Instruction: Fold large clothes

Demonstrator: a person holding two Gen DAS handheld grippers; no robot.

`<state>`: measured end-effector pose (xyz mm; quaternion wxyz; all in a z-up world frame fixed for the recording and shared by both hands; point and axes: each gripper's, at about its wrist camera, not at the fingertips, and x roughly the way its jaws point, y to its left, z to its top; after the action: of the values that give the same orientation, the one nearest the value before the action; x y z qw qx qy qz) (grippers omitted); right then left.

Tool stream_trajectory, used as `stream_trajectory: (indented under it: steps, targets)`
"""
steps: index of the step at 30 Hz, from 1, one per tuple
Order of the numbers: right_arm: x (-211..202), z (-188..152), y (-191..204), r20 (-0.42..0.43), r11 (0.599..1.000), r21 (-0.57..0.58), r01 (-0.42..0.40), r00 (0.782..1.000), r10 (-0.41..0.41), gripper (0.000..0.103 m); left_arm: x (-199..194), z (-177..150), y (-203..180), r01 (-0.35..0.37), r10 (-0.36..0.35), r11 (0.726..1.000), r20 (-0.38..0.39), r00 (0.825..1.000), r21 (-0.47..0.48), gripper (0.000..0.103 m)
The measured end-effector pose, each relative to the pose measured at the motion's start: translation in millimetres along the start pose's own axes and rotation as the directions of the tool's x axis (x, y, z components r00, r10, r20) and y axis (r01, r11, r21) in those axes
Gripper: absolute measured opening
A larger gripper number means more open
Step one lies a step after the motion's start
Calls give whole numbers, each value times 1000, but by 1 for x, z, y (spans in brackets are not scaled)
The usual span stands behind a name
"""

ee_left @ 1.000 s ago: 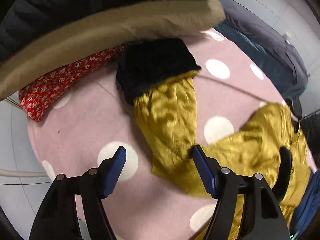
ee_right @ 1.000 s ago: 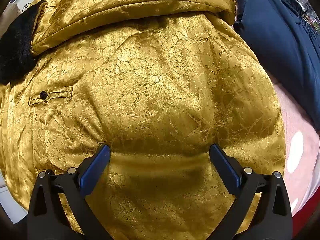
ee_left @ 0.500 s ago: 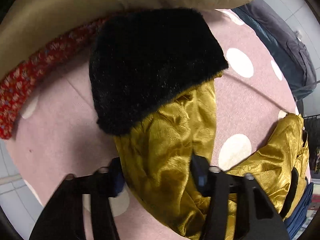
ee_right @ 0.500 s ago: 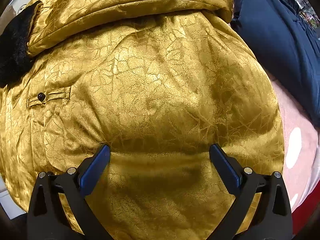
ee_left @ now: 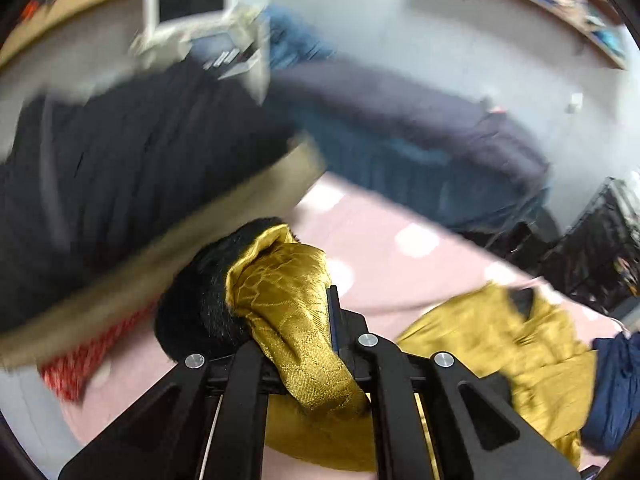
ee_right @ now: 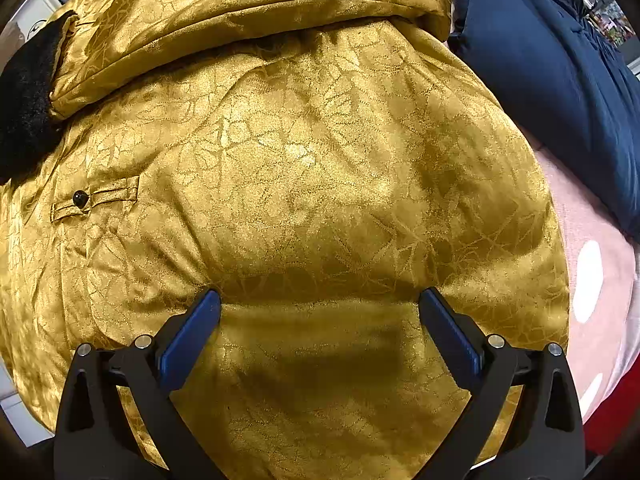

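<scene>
Gold jacket (ee_right: pixel 320 160): one sleeve (ee_left: pixel 288 312) clamped in left gripper (ee_left: pixel 296 344); right gripper (ee_right: pixel 320 320) spread apart.

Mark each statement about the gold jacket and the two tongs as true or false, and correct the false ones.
1. The left tongs are shut on the gold jacket's sleeve. True.
2. The right tongs grip the gold jacket. False: they are open over its body and clamp nothing.
3. The sleeve ends in a black furry cuff. True.
4. The jacket lies on a green striped cloth. False: the pink cloth has white dots.
5. A dark blue garment lies beside the jacket. True.
</scene>
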<state>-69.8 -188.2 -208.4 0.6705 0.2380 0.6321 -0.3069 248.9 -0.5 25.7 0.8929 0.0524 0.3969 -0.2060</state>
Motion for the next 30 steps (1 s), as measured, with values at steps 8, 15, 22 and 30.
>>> stream_trajectory:
  steps: [8, 15, 22, 30]
  targets:
    - [4, 10, -7, -13, 1000, -21, -18, 1000, 18, 98, -6, -53, -182, 183, -185, 916, -29, 982, 357, 8]
    - [8, 18, -11, -49, 999, -37, -33, 998, 31, 98, 53, -193, -293, 298, -98, 757, -350, 932, 582, 14]
    - [10, 32, -17, -84, 996, -63, -55, 995, 49, 98, 40, -199, -281, 289, -109, 731, -313, 944, 619, 91]
    - [-59, 68, -21, 146, 985, -149, -91, 983, 113, 97, -3, -192, -208, 287, -144, 789, -291, 946, 543, 92]
